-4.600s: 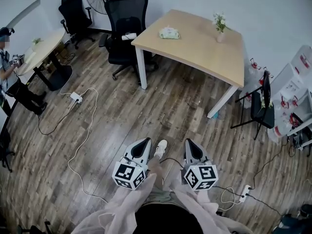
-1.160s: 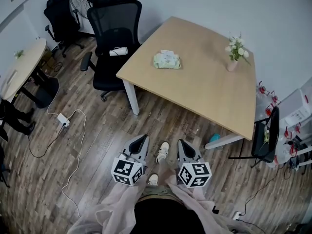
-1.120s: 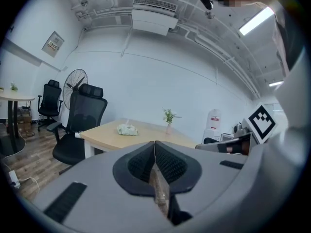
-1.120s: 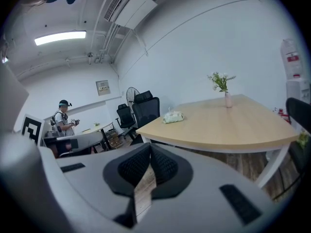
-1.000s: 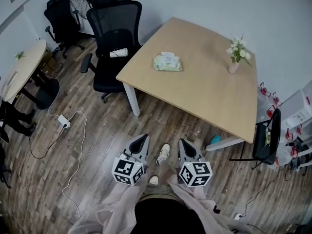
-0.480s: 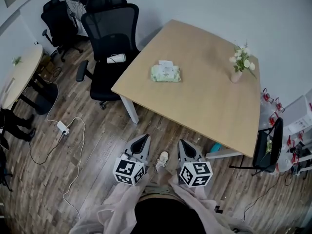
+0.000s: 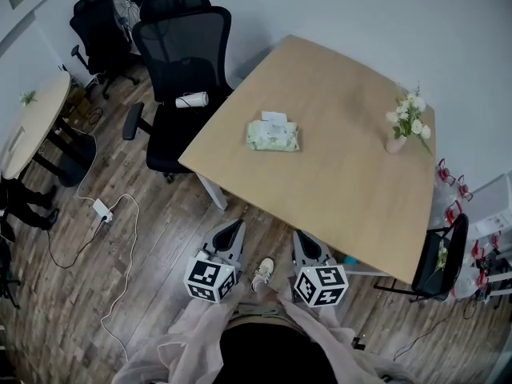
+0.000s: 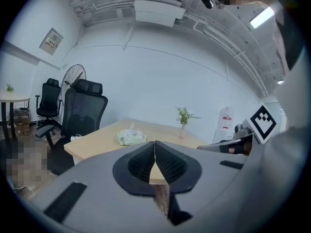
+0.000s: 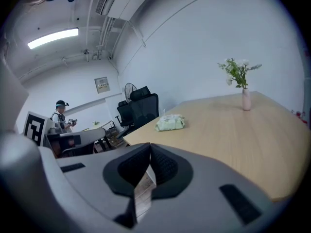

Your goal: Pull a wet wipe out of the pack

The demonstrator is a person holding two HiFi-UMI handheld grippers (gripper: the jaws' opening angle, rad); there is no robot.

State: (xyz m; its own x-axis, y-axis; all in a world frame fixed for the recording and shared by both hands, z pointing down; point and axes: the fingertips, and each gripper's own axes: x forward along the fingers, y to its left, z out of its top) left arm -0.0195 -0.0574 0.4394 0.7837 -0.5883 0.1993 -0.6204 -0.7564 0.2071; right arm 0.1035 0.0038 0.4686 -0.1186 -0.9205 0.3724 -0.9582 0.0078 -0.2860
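Pack of wet wipes (image 7: 273, 135) lies on table (image 7: 344, 178).

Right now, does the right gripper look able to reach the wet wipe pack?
Probably not yet. The right gripper is barely at the near edge of the table, and the wet wipe pack lies well in on the top. Nothing stands between them.

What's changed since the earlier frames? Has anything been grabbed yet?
The person has walked up to the table; its near edge is now close ahead. Nothing has been taken hold of: the left gripper and right gripper stay shut and empty. The wet wipe pack and flower vase sit where they were.
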